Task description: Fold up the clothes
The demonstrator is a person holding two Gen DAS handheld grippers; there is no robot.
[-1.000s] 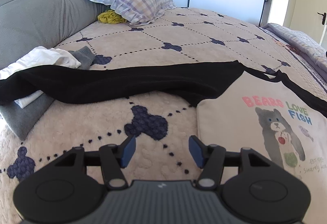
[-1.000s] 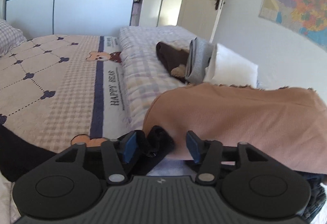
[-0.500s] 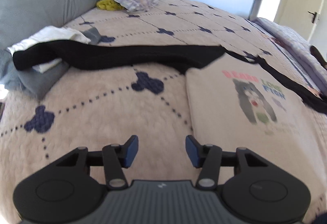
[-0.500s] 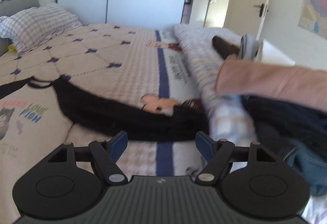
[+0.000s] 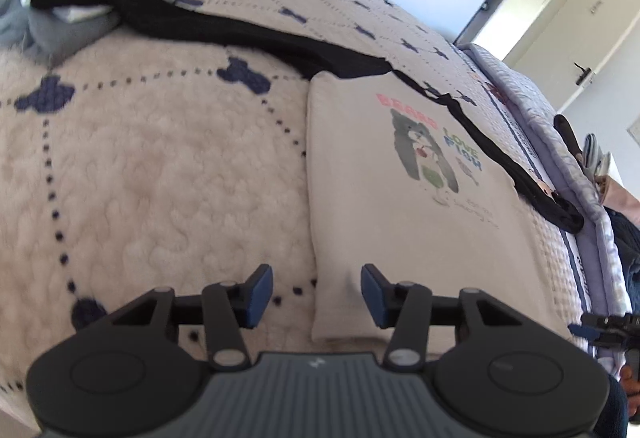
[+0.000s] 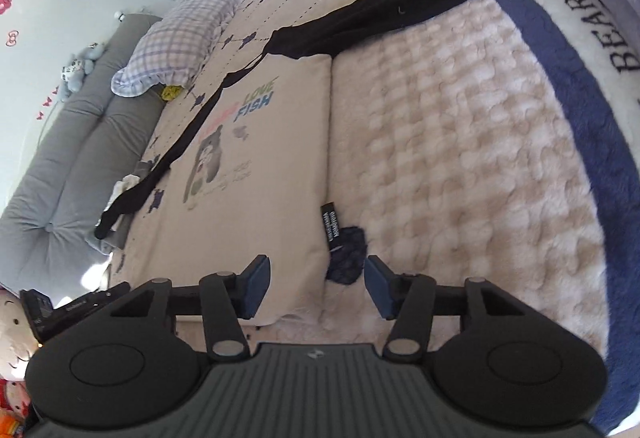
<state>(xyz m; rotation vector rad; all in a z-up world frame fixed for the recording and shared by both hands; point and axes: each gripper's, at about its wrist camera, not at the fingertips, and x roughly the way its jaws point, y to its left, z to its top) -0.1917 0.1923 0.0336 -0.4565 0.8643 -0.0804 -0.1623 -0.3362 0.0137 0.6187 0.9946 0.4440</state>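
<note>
Both jaws part-open and empty, left gripper and right gripper straddling shirt hem corners

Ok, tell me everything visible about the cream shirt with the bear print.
The cream shirt lies flat, print up, on the quilted bedspread, black sleeves spread to both sides. A grey bear and "LOVE FISH" are printed on the front; a small black tag sticks out at one side seam. It looks like soft knit fabric. Each gripper hovers over a hem corner, jaws open, neither gripping yet.
</note>
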